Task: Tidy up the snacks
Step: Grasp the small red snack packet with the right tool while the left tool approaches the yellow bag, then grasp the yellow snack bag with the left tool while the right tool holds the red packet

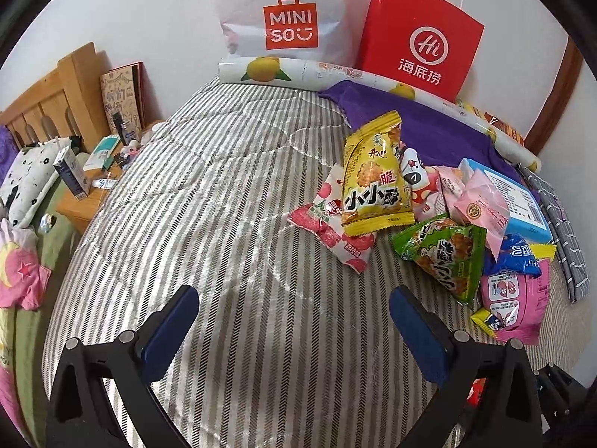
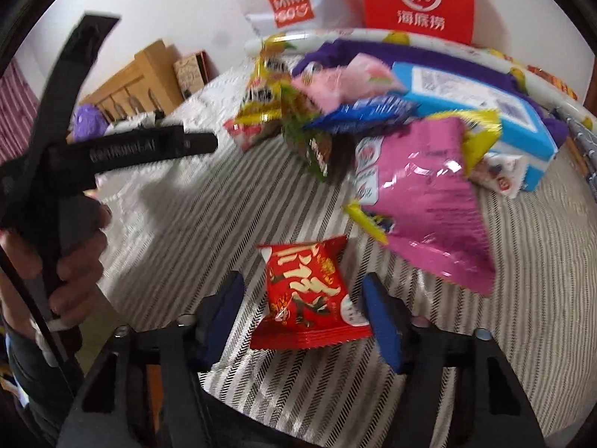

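Note:
A heap of snack packets lies on the striped bedspread (image 1: 231,224). It includes a yellow packet (image 1: 373,183), a green one (image 1: 444,257), a pink-and-white one (image 1: 332,231), a large pink one (image 1: 511,295) and a light blue box (image 1: 518,201). My left gripper (image 1: 294,321) hovers open over bare bedspread, left of the heap, with nothing between its fingers. In the right wrist view a red packet (image 2: 309,295) lies flat between the blue pads of my right gripper (image 2: 302,306). The right pad sits at the packet's edge, the left pad stands clear of it. The large pink packet (image 2: 429,201) lies just beyond.
A white MINISO bag (image 1: 287,18) and a red paper bag (image 1: 421,37) stand against the far wall behind a rolled mat (image 1: 268,69). A purple cloth (image 1: 429,123) lies under the heap. A cluttered bedside table (image 1: 86,201) stands left. A hand (image 2: 67,261) grips the left tool.

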Tool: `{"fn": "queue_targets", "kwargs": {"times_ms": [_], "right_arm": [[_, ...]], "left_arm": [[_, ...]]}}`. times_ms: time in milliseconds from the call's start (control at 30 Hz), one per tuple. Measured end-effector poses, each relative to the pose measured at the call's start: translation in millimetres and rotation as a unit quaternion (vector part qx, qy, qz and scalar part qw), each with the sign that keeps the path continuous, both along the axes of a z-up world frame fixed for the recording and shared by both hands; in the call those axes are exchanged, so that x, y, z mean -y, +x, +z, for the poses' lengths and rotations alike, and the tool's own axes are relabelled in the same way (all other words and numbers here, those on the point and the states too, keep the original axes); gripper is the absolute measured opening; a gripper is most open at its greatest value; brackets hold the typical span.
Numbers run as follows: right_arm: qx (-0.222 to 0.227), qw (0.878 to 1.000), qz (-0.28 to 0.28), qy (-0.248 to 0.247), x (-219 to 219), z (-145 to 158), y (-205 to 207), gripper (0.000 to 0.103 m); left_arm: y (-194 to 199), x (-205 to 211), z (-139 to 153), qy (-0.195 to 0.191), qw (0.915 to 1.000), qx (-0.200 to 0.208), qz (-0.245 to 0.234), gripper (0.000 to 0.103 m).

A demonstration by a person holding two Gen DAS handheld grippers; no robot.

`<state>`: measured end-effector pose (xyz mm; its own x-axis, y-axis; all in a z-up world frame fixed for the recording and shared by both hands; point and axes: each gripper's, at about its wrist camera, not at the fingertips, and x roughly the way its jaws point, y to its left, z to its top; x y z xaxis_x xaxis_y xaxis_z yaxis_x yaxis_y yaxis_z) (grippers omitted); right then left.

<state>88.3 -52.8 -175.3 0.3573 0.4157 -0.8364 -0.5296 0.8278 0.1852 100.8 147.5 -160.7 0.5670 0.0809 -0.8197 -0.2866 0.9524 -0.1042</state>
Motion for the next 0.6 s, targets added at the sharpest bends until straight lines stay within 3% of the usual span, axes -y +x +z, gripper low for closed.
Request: {"fn": "queue_targets", "kwargs": {"times_ms": [33,233,467,600], "right_arm": [[0.010,1.000,0.002,-0.002,0.5,0.5,-1.8,0.049],[0.040,0.999,0.011,0.003,10.4,7.6,-5.3,0.048],[0.079,0.995,-0.016,0.056,69.7,49.5,-4.7,0.049],[0.125,0.990,-0.055,0.042,103.2,68.5,-2.5,0.049]], "left_arm": [[1.2,0.3,-0.9,-0.002,1.0000,0.001,-0.003,0.102],[12.7,7.0,-5.8,-0.002,0.9998,0.005,-0.020,0.102],[30.6,6.2,2.8,-0.022,0.9986,0.038,-0.028,0.102],[46.6,8.0,7.5,-0.017,0.9981,0.049,-0.034,0.102]]}}
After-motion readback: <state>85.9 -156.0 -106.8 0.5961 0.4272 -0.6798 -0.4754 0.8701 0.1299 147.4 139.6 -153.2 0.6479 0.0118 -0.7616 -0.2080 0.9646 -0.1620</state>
